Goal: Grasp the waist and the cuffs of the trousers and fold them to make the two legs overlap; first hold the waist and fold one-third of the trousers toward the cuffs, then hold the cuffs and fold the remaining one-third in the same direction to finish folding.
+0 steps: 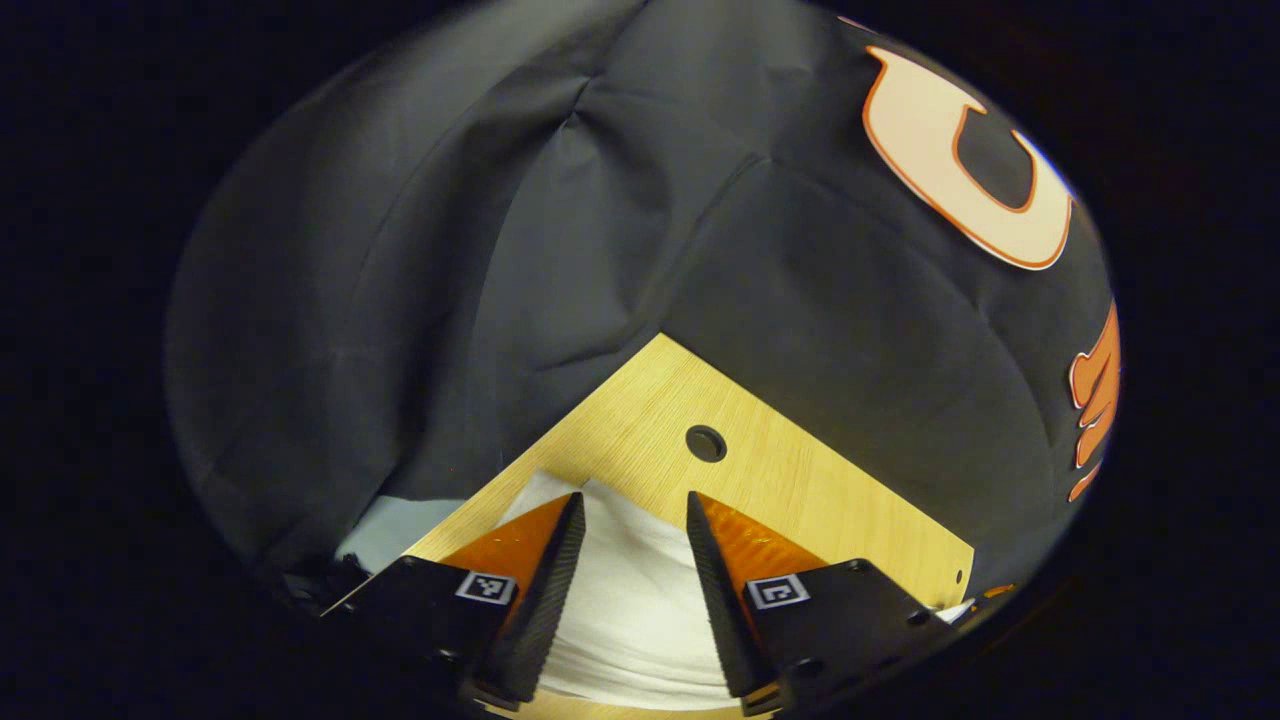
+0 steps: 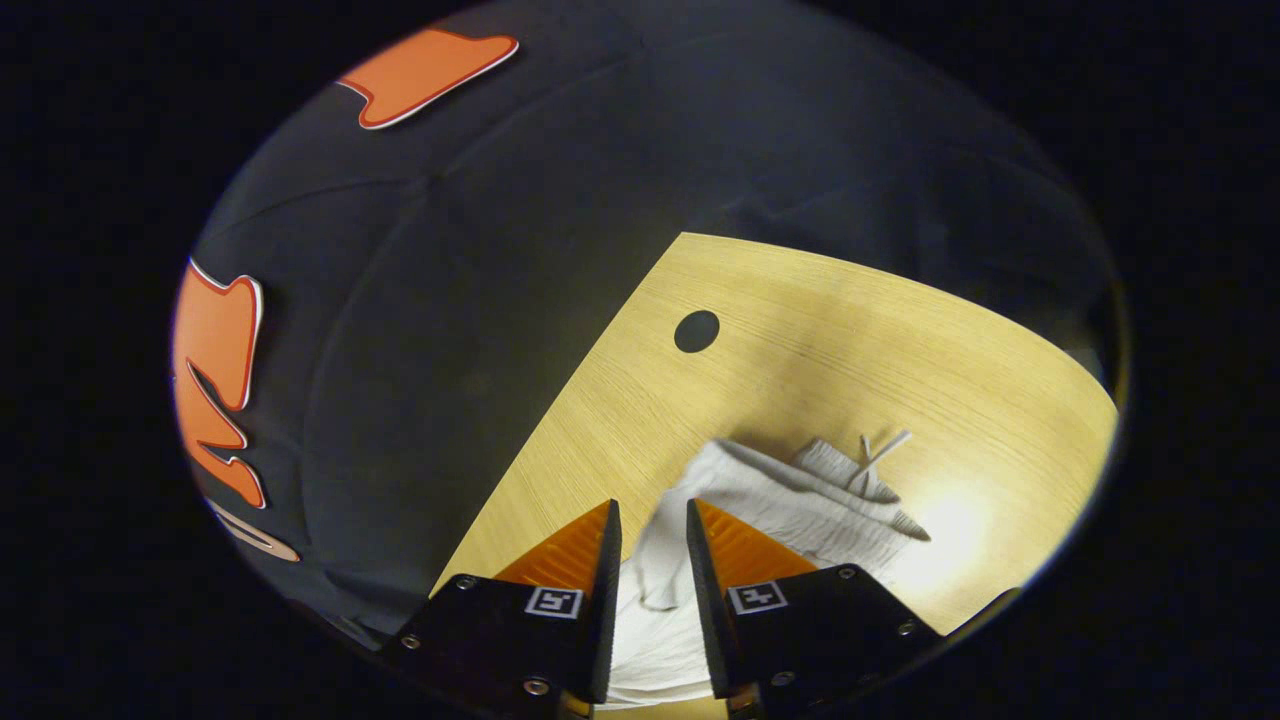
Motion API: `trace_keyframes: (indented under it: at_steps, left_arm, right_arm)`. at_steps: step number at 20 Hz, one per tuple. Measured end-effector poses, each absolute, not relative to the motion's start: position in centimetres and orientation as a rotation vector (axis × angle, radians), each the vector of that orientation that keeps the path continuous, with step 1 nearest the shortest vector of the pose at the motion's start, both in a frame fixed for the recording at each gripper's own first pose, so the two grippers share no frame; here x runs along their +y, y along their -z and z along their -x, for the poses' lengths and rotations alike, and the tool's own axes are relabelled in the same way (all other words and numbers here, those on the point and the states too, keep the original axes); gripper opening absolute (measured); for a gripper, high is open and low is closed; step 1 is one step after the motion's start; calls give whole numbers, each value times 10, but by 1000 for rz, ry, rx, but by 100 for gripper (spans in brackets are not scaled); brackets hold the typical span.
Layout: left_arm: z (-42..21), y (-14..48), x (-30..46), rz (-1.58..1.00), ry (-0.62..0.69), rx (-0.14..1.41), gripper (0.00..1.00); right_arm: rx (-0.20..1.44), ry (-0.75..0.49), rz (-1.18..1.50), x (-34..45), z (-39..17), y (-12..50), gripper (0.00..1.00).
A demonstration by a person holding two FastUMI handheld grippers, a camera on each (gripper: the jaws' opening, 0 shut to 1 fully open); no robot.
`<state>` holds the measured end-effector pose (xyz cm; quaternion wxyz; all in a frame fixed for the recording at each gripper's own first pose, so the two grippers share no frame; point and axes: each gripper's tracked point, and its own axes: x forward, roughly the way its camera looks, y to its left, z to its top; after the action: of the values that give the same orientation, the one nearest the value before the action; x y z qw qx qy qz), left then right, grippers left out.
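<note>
The left tool [image 1: 635, 510] hangs with its two fingers spread apart over a white, softly creased pair of cloth trousers [image 1: 630, 600], which lies on a pale wooden surface [image 1: 800, 480]. The cloth shows between the fingers, and neither fingertip visibly presses on it. A small round dark hole [image 1: 706, 443] sits in the wood just beyond the right finger. Behind the surface's corner hangs the wrinkled black cloth wall [image 1: 560, 230].

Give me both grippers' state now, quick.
Left gripper: open, fingers wide apart over the trousers, gripping nothing.
Right gripper: partly closed, a fold of the trousers between the fingers; whether they pinch it cannot be told.
</note>
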<state>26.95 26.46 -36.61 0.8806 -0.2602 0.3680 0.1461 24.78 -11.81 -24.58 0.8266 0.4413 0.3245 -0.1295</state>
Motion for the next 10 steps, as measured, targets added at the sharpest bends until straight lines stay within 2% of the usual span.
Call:
trace_keyframes:
  at_steps: [1, 2, 5, 8, 9, 10]
  left_arm:
    - [-267, 358, 262, 511, -297, 764, 80]
    - [-260, 345, 257, 470, -288, 770, 91]
    - [-252, 326, 248, 327, -240, 784, 100]
    - [-252, 323, 243, 237, -207, 766, 100]
    - [-254, 323, 244, 231, -199, 761, 99]
    - [-256, 324, 246, 225, -191, 756, 99]
  right_arm:
    - [686, 271, -928, -122, -246, 246, 45]
    - [694, 268, -909, -127, -243, 246, 48]
    - [735, 267, -829, -135, -224, 252, 63]
    - [779, 255, -758, -136, -205, 264, 64]
    - [791, 252, -755, -135, -201, 267, 78]
    - [799, 248, -758, -135, -196, 269, 70]
